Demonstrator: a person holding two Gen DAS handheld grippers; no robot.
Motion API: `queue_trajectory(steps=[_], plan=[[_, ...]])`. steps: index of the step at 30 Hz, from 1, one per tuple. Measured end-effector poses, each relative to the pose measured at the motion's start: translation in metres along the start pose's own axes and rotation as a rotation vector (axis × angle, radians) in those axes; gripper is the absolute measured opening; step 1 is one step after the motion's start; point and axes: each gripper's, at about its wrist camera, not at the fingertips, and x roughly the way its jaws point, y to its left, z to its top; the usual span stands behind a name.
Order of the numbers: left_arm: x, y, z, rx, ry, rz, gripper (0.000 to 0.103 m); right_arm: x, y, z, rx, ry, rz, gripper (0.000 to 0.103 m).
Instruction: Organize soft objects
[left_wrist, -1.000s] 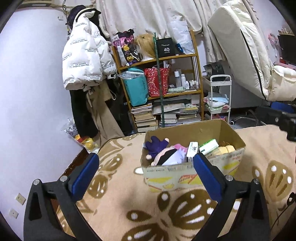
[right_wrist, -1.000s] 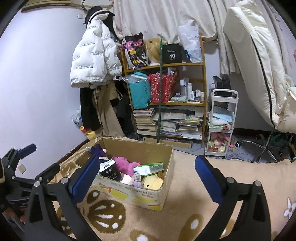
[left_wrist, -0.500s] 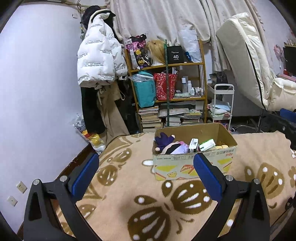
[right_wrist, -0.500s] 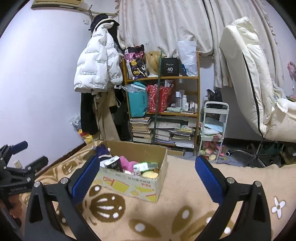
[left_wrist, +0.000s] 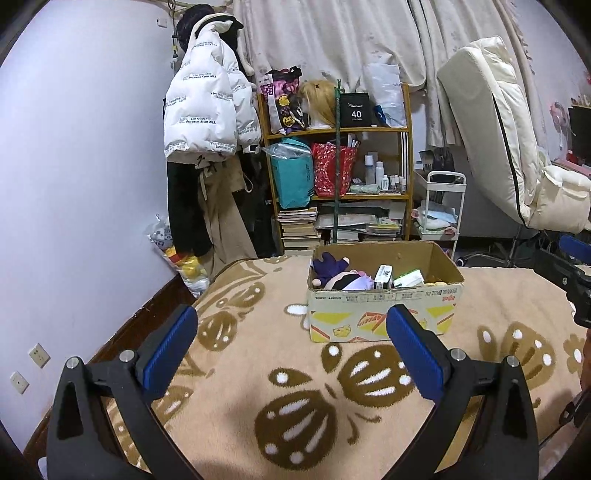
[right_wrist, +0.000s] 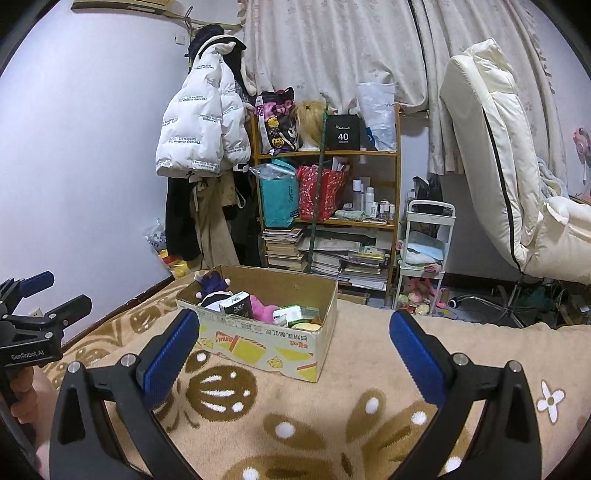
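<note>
Left wrist view: The left gripper has its jaws spread wide and holds nothing; its blue pads sit at the 7 and 5 o'clock positions of the frame. Below it lies a beige blanket with brown leaf motifs. The cardboard box stands on the blanket near frame centre, at 1 o'clock from the gap between the pads and well apart from them. Inside the box, a purple plush toy occupies the left end, a plush with a black and lilac head lies beside it, small packets stand in the middle, and a yellow soft item shows at the right end. The right gripper enters at the 3 o'clock edge; only part of it is visible. A wooden shelf unit stands behind the box at 12 o'clock.

Right wrist view: The right gripper is fully parted and empty. The cardboard box sits on the blanket at 11 o'clock from the jaw gap, apart from both pads. A pink plush and the purple plush toy are visible inside. The left gripper appears at 9 o'clock, fingers apart, held by a hand.
</note>
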Motion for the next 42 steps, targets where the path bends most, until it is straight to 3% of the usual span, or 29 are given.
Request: queue_trajectory(steps=[10,42], plan=[[0.016,-0.008,-0.006,-0.012,0.029,-0.039,0.101,0.003,-0.003,-0.008,0.018,0.016,-0.007,0.103],[0.028,-0.01,-0.008,-0.017,0.056,-0.038,0.101,0.019,-0.009,-0.006,0.02,0.041,-0.015,0.103]])
